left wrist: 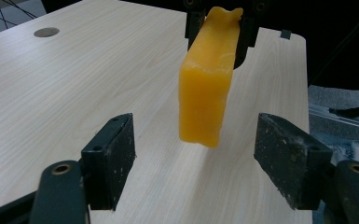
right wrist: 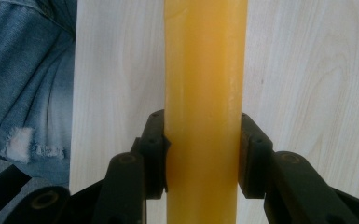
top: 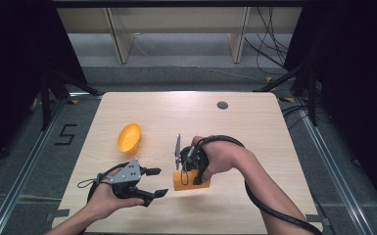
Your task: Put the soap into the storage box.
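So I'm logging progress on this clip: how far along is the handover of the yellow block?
Done: the right hand-held gripper is shut on the yellow block and holds it off the table. In hand: the left hand-held gripper faces it, jaws open, not touching. Left: closing on it. The yellow bowl lies untouched.

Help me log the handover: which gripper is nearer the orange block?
Right. The right gripper is shut on the orange block, holding it above the table. The left gripper is open just beside it, apart.
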`<control>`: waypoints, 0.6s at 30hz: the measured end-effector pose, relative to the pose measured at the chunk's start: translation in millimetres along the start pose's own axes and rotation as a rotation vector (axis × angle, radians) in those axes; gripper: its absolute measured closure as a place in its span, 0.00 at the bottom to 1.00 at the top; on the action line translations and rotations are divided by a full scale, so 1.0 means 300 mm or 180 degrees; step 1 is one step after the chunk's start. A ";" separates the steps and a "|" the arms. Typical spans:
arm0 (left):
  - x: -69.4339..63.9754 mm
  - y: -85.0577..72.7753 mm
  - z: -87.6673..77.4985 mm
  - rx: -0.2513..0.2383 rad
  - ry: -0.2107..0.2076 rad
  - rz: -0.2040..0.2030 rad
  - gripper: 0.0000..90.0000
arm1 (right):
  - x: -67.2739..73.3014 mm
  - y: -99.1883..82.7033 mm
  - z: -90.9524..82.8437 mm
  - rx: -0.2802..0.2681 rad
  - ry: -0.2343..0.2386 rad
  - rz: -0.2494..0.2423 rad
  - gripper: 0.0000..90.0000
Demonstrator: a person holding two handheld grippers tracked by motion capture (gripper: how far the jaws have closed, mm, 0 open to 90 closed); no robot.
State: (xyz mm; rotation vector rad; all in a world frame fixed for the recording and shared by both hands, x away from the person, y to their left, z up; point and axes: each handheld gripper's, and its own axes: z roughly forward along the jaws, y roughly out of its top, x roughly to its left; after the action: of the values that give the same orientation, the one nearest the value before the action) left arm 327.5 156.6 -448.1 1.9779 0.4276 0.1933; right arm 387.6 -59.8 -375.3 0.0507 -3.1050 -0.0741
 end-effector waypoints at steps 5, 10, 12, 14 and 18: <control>-0.009 0.001 0.058 0.0124 -0.0082 0.0082 0.34 | -0.020 0.016 0.010 -0.0093 -0.0055 -0.0352 0.69; -0.004 0.011 0.080 0.0069 -0.0084 0.0217 0.41 | -0.011 0.028 0.004 -0.0035 -0.0062 -0.0235 0.69; -0.002 0.013 0.082 0.0057 -0.0059 0.0237 0.41 | -0.013 0.032 0.001 -0.0060 -0.0039 -0.0271 0.69; 0.002 0.011 0.085 0.0001 -0.0080 0.0206 0.42 | -0.015 0.032 0.003 -0.0093 -0.0074 -0.0324 0.69; -0.003 0.004 0.094 0.0011 -0.0175 0.0122 0.44 | -0.010 0.036 0.006 -0.0067 -0.0054 -0.0361 0.69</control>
State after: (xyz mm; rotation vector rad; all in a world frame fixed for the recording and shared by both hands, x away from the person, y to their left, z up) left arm 335.9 132.0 -459.1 1.9909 0.3548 0.1621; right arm 390.2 -48.9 -376.7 0.2269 -3.1154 -0.1110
